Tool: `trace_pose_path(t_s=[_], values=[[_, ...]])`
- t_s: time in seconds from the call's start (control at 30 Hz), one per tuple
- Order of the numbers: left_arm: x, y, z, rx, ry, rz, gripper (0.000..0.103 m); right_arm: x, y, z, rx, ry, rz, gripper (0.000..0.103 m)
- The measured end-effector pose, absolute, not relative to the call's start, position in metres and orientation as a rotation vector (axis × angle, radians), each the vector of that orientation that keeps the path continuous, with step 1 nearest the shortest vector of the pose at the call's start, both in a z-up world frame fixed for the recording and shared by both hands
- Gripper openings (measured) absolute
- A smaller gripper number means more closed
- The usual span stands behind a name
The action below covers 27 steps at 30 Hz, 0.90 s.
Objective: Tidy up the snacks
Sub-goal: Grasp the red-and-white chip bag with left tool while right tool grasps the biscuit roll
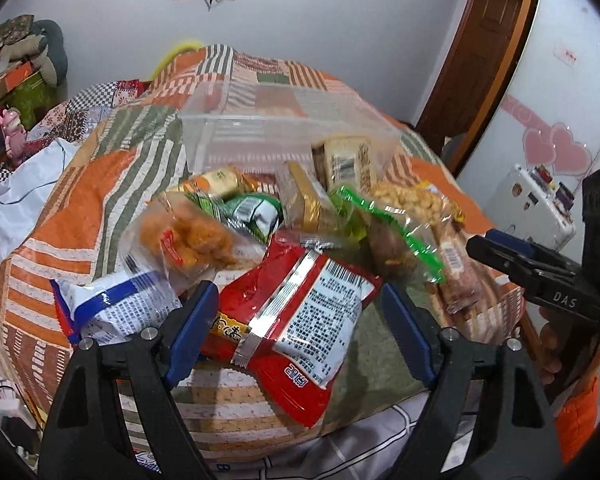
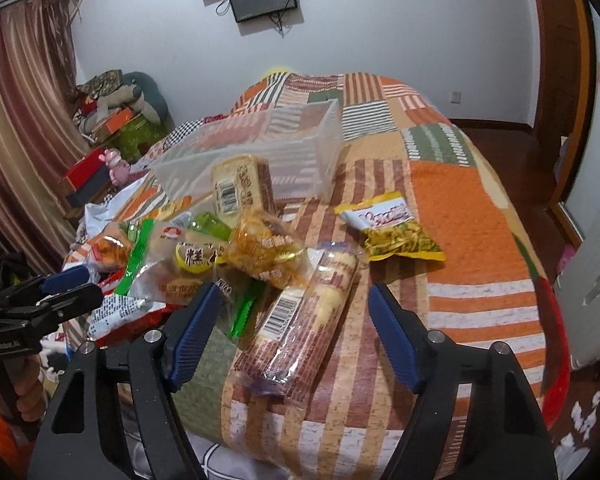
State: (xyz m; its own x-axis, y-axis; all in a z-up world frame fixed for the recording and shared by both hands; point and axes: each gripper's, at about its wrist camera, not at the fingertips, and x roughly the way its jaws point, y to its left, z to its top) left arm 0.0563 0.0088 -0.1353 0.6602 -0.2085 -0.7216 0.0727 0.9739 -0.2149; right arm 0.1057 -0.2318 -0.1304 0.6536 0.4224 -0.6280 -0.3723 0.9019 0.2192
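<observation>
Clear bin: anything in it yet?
Looks empty: the quilt pattern shows through the clear bin, and the snack pile lies outside it.

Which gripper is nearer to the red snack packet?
Left. The left gripper has its open fingers on both sides of the red snack packet; the right gripper is over the biscuit sleeve.

Snack packets (image 1: 300,248), clear bin (image 2: 260,148) on quilted bed (image 2: 460,200)
</observation>
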Motion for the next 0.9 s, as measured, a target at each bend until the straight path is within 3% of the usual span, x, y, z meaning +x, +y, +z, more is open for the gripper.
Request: trace_pose_path(t_s=[0.37,0.63,0.73,0.83,0.9], values=[[0.068,-0.002,-0.164,-0.144,0.915,-0.197,0.090,0.121,-0.228,-0.153,0.089,0.830,0.443,0.059],[0.074,-0.007,-0.178,-0.144,0.914,-0.178,0.090,0.122,-0.219,-0.156,0.055,0.839,0.433,0.059],[0.073,-0.004,-0.178,-0.152,0.899,-0.177,0.082,0.122,-0.216,-0.156,0.033,0.833,0.423,0.057],[0.074,0.002,-0.175,-0.183,0.894,-0.189,0.072,0.121,-0.216,-0.154,0.023,0.824,0.410,0.045],[0.074,0.005,-0.173,-0.189,0.891,-0.189,0.067,0.120,-0.220,-0.153,0.026,0.823,0.406,0.043]])
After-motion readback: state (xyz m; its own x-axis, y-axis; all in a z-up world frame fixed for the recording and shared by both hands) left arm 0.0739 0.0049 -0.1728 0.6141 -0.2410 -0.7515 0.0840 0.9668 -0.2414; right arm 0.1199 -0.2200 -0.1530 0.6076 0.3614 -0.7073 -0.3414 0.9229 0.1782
